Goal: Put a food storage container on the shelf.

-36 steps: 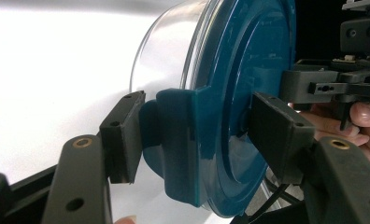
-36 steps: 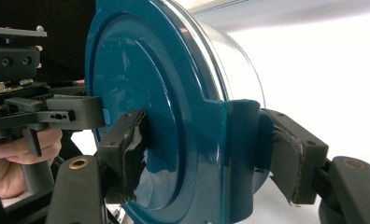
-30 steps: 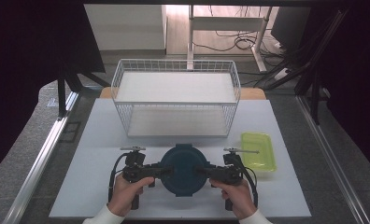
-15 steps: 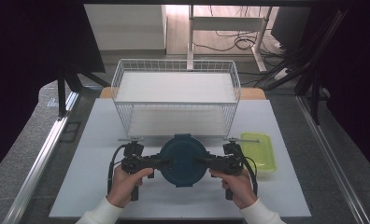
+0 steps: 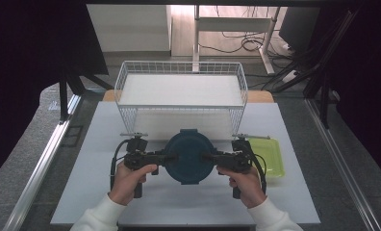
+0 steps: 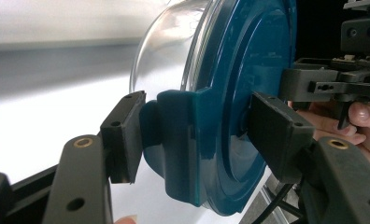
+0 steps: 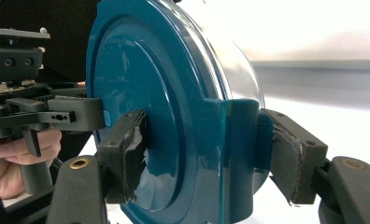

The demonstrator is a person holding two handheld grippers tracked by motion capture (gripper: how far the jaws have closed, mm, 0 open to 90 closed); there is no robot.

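Both claws are clamped on the container [image 5: 189, 156], a clear glass bowl [image 6: 167, 51] with a teal lid [image 7: 145, 107]. Left claw [image 5: 167, 157] grips the lid's left latch tab [image 6: 178, 140], one pad under the tab, the other on the lid top. Right claw [image 5: 209, 156] does the same on the opposite tab [image 7: 234, 154]. Neither is wide; each holds the lid edge between its pads.

Container sits between the two hands, over the front-middle of the bench [image 5: 92, 192], just in front of the wire basket [image 5: 181, 89]. Can't tell from above if it's clear of the bench; judging by the gripper views, it looks lifted.

Progress: grasp done, lift looks underway. Left: carry forward and set down, likely in the basket, which looks empty. Green tray [image 5: 270, 154] to the right, untouched.
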